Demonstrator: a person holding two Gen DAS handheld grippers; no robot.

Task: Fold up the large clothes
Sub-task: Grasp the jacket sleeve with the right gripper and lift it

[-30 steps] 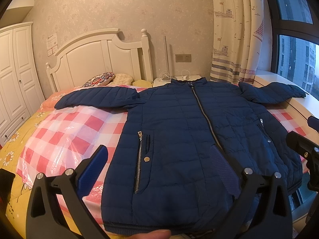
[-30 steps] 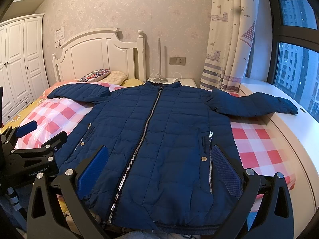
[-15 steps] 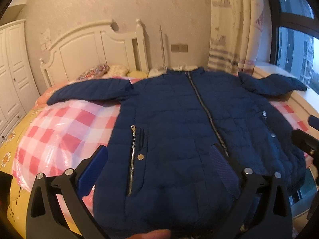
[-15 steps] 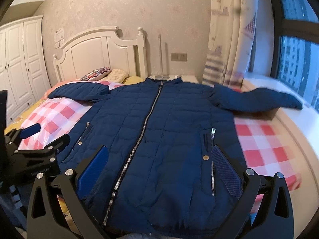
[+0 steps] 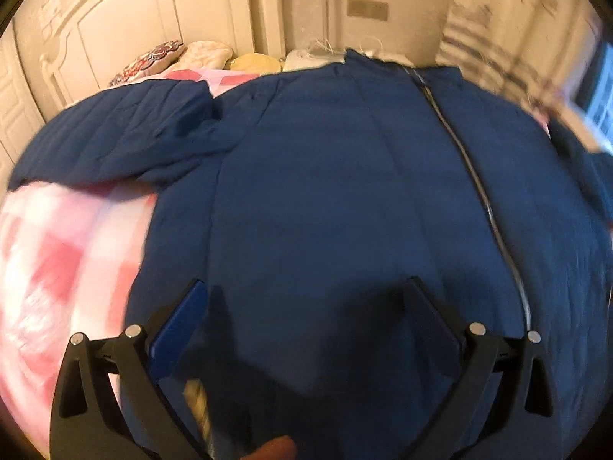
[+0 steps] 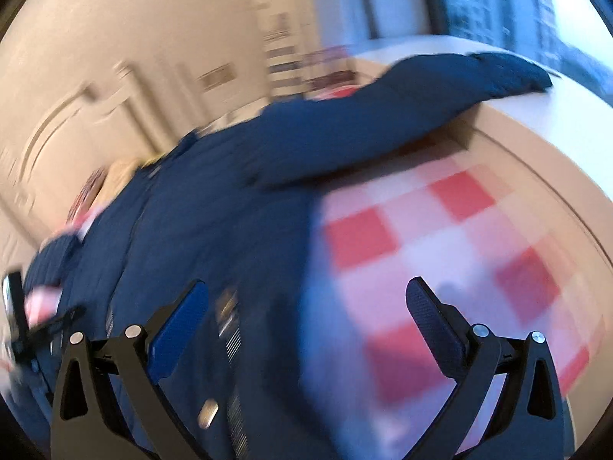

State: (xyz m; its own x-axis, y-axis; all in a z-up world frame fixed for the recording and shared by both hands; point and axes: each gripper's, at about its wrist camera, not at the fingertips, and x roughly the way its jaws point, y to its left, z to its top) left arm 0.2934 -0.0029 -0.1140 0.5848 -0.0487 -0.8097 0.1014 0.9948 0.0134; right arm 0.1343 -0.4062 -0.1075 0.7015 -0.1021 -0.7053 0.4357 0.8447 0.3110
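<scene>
A: Left to right, where's the jacket (image 5: pixel 325 199)?

B: Spread flat on the checked bed (image 6: pixel 440 237), puffy, soft, slippery.

A: The jaws?

B: Left gripper (image 5: pixel 306 318) and right gripper (image 6: pixel 306 318) both gape, empty. I'd pinch cuffs or hem.

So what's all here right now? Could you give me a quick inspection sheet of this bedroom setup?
Surface: bed with a pink checked cover.
Job's things: navy jacket spread flat, zipped, one sleeve reaching the window ledge.
Clutter: pillows by the headboard.
Grippers: left gripper open over the jacket; right gripper open over the jacket's edge.
Cables: nothing seen clearly.
Surroundings: curtain, wall socket; both views blurred.
</scene>
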